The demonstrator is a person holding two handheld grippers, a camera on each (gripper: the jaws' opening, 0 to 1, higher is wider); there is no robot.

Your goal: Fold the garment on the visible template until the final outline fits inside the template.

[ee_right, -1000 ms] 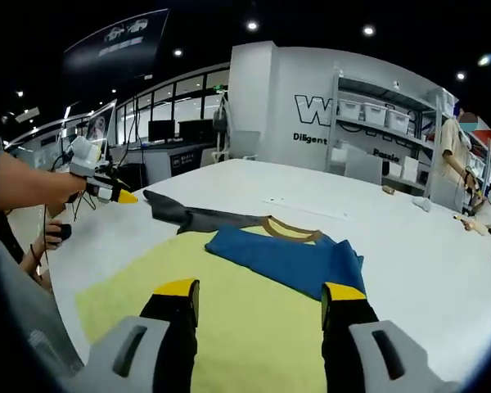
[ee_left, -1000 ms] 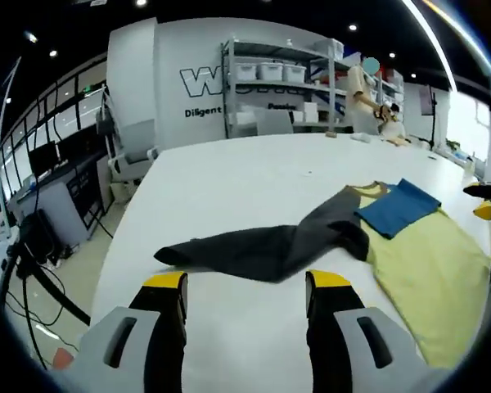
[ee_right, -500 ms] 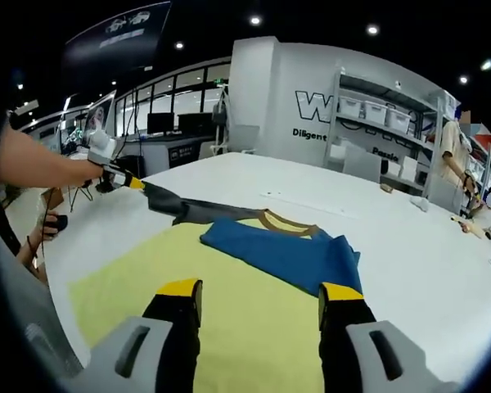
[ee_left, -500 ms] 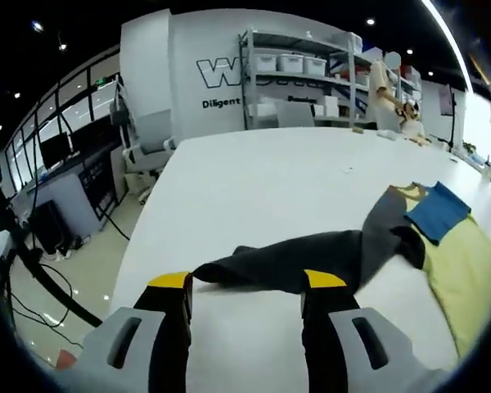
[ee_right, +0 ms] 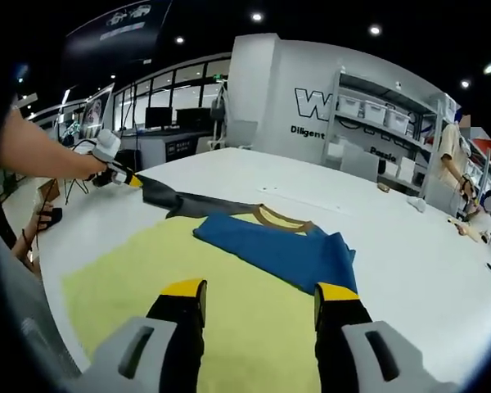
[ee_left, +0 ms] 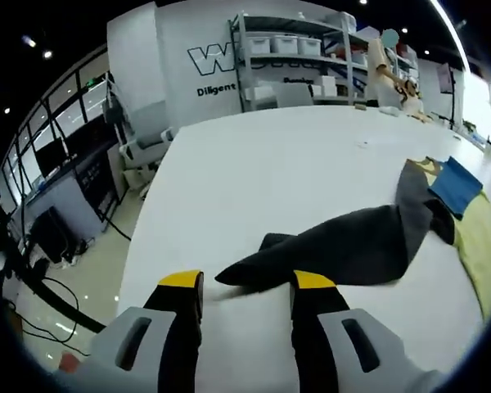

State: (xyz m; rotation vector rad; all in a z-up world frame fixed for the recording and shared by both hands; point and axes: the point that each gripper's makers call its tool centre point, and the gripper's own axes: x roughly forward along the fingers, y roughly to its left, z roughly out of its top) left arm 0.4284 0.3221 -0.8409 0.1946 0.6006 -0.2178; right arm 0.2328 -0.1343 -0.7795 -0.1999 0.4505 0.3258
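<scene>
Left tongs (ee_left: pixel 239 282) at the grey sleeve (ee_left: pixel 335 250) tip on the white worktop (ee_left: pixel 270 172), grip unclear. Right tongs (ee_right: pixel 254 288) open above yellow template (ee_right: pixel 147 282), blue fold (ee_right: pixel 278 250) ahead.

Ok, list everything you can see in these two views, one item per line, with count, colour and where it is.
Table: one, white, under everything.
Garment body: one, yellow, flat in front of the right tool.
Dark sleeve: one, dark grey, stretched out across the table, its end at the left tool's tips.
Blue panel: one, blue, folded over the yellow body below the brown collar.
Shelving: one unit, grey with white bins, by the back wall.
Person: one, standing near the shelving.
Left tool: one, black with yellow tips, jaws apart around the sleeve end.
Right tool: one, same colours, open over the yellow body.
</scene>
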